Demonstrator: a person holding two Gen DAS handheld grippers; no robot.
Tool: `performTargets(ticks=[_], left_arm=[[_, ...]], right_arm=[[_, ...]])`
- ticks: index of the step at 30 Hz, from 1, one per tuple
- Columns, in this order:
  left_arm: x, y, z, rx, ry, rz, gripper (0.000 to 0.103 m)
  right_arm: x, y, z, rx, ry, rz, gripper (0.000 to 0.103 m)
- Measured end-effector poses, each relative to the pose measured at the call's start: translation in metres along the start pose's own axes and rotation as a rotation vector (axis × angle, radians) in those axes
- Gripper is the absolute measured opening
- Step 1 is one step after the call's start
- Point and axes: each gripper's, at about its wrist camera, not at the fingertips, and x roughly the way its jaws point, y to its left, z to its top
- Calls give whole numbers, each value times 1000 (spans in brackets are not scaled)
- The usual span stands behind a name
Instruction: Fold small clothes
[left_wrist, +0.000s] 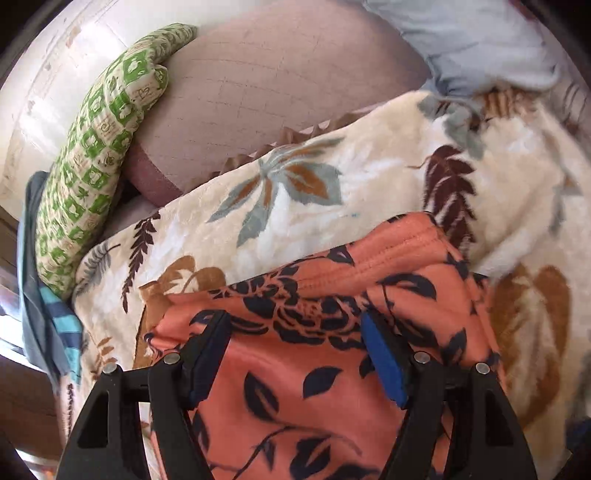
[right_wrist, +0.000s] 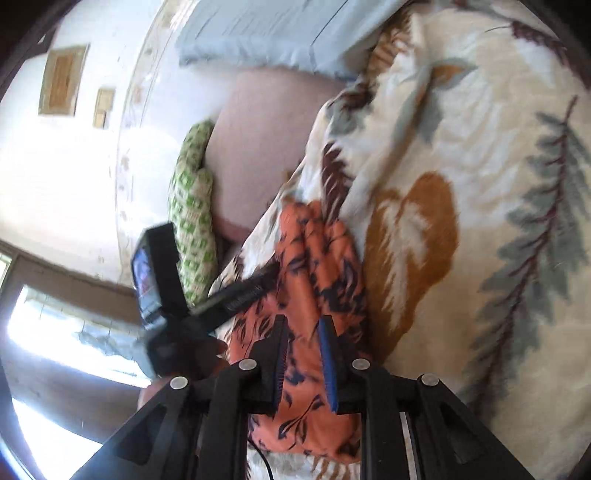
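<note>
An orange garment with dark navy flower print (left_wrist: 332, 332) lies on a cream leaf-print blanket (left_wrist: 295, 206). My left gripper (left_wrist: 295, 332) is open, its fingers spread wide over the garment, the blue pad (left_wrist: 384, 362) resting against the cloth. In the right wrist view the same garment (right_wrist: 317, 266) is bunched lengthwise. My right gripper (right_wrist: 303, 343) has its jaws narrow and is shut on a fold of the garment. The left gripper (right_wrist: 236, 291) shows there at the left, reaching onto the cloth.
A green-and-cream patterned pillow (left_wrist: 92, 147) lies at the left beside a mauve mattress (left_wrist: 277, 85). A pale blue cloth (left_wrist: 472, 40) lies at the back. A striped blue garment (left_wrist: 55, 317) hangs at the left edge. A white wall (right_wrist: 74, 177) and window stand beyond.
</note>
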Motion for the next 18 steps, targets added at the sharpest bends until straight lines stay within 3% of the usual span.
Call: performTargets(ticks=[6, 9, 12, 18], left_arm=[[7, -2, 7, -45, 27, 15, 74], [-4, 19, 3, -104, 29, -56, 73], [-37, 43, -15, -160, -26, -126, 74], [-89, 82, -90, -98, -115, -3, 80]], right_arm=[[4, -2, 11, 23, -14, -14, 20], [-2, 5, 18, -18, -24, -35, 20], [-15, 18, 19, -66, -24, -27, 20], [-3, 39, 3, -118, 52, 9, 20]])
